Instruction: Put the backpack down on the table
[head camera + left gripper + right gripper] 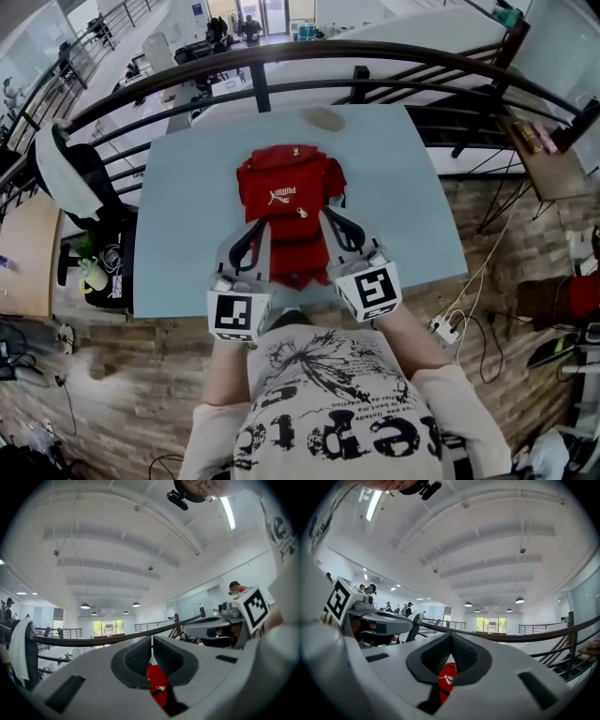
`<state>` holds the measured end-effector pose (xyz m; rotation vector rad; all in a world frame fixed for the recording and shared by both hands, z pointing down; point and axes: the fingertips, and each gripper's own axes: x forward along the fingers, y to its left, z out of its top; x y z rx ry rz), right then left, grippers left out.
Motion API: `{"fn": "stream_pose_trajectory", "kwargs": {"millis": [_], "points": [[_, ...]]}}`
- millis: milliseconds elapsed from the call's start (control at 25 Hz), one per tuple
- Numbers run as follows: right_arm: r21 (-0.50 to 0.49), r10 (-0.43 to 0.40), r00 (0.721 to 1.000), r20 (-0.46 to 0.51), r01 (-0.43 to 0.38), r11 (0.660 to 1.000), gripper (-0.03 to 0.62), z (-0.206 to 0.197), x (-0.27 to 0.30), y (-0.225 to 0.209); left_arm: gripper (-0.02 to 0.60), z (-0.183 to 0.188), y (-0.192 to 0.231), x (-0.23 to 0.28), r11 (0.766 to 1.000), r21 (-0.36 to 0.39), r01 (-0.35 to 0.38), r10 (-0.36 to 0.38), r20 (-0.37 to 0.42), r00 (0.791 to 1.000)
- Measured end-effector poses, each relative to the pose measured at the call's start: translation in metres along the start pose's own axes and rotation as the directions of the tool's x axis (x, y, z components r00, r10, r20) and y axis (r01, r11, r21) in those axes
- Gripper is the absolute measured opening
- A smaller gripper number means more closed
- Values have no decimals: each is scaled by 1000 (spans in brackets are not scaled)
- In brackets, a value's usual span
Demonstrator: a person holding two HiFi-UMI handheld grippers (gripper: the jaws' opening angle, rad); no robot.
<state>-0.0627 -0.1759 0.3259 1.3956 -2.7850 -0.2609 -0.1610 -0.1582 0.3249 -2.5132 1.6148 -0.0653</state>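
A red backpack (286, 202) with a white logo lies on the pale blue table (187, 216), in the middle toward the near edge. My left gripper (255, 230) hovers over its left side and my right gripper (330, 217) over its right side, both pointing level away from me. In the left gripper view the pads of the left gripper (151, 641) meet with nothing between them, and the backpack (157, 686) shows below. The right gripper (451, 637) is likewise shut and empty above the backpack (447, 679).
A dark curved railing (281, 56) runs just behind the table. A small beige object (323, 119) lies near the table's far edge. A chair with white cloth (66, 178) stands at the left, and cables with a power strip (441, 328) lie on the floor at the right.
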Motion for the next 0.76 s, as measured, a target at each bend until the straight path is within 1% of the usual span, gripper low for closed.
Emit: {"fn": "stream_pose_trajectory", "kwargs": {"millis": [160,400,520,760], "points": [[4,-6,1000,-9,6,1000,-9,4,-2,1,18,2,-1,2,1000,-9,7,-7,14,1000],[9,3,1000,-9,-3,1000,-9,-1,-2,-3,18,3,-9,3,999,-29,24,-24,-14,1000],[3,3,1000,-28,-3,1000,-9,-4,-3,-5,20,3,-14,3,998,-42,42,-43,-36,998],[-13,-1,1000,-13,0,1000,-9,-3,-4,-11,18,9,-10,9,999,-34,34,-33,34,999]]}}
